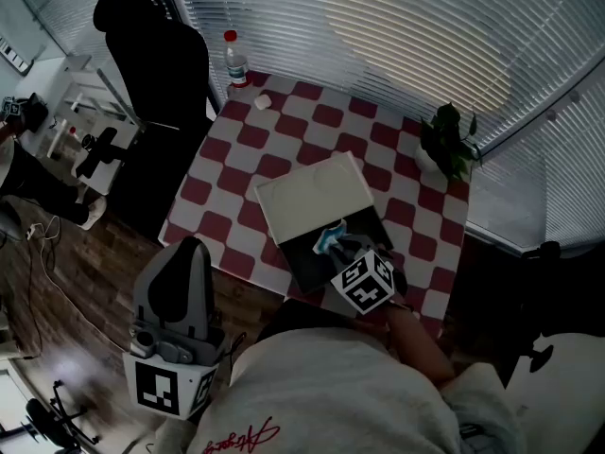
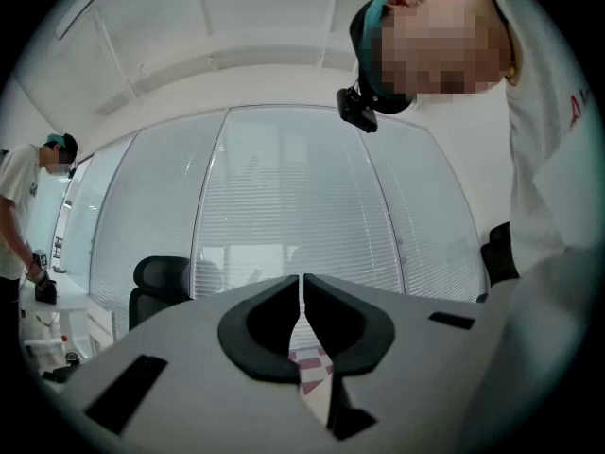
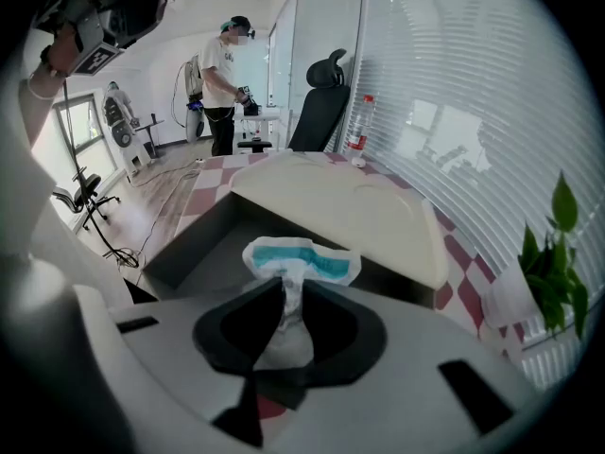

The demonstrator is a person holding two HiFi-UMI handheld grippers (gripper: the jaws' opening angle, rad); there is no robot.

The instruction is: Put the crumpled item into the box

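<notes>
A crumpled white and teal item (image 1: 332,240) (image 3: 301,261) is pinched in my right gripper (image 1: 337,248) (image 3: 284,296), whose jaws are shut on its lower part while the teal-edged top fans out past the tips. The gripper tilts steeply down over the dark inside of an open box (image 1: 307,261) (image 3: 198,246). The box's cream lid (image 1: 312,195) (image 3: 350,211) lies flipped back behind it. My left gripper (image 1: 192,252) (image 2: 301,291) hangs off the table's near left side, pointing about level, shut with nothing between its jaws.
The box sits on a table with a red and white checked cloth (image 1: 284,140). A water bottle (image 1: 235,62) and a small white object (image 1: 263,102) stand at the far left corner, a potted plant (image 1: 447,140) at the right edge. A black chair (image 1: 156,64) stands left.
</notes>
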